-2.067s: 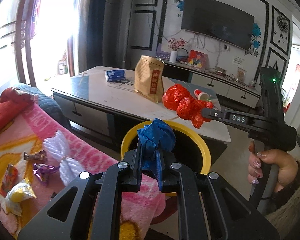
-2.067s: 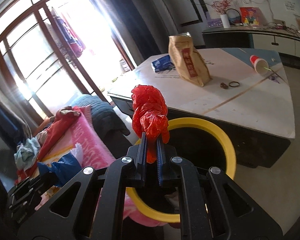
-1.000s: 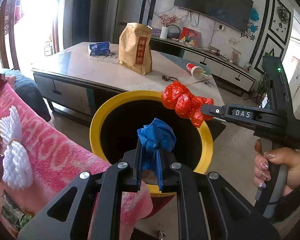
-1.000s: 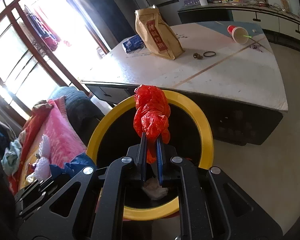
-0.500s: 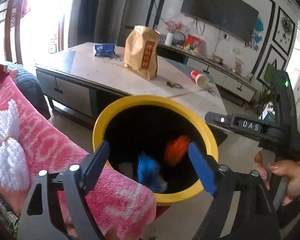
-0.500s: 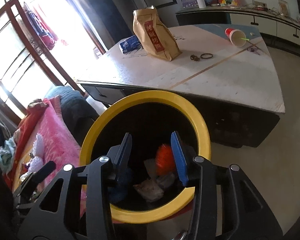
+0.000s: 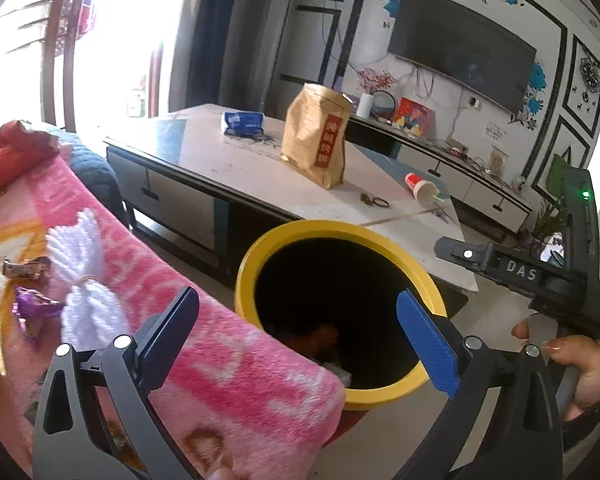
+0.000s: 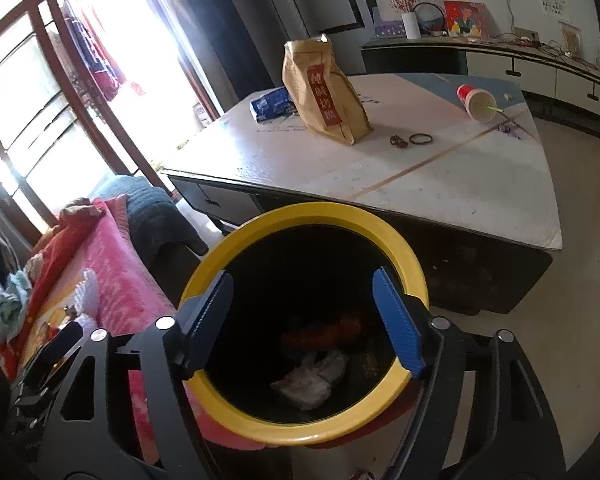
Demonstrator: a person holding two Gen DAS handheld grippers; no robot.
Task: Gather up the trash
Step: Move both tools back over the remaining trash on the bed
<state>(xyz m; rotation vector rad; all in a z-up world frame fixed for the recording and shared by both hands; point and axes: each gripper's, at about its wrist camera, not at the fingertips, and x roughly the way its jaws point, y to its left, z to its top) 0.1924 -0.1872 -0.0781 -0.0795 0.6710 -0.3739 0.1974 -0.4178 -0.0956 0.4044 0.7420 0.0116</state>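
Observation:
A yellow-rimmed black trash bin stands on the floor between the pink blanket and the coffee table. Inside it lie the red plastic bag and white crumpled paper; the blue bag is not visible. My left gripper is open and empty over the bin's near rim and the blanket edge. My right gripper is open and empty above the bin mouth; it also shows in the left wrist view. Candy wrappers lie on the blanket.
A pink blanket covers the sofa at the left, with a white tassel on it. The coffee table holds a brown paper bag, a blue packet, a tipped red cup and a hair tie.
Both grippers opened over the bin and dropped the blue bag and the red bag into it. Since then both have drawn back a little and stay open.

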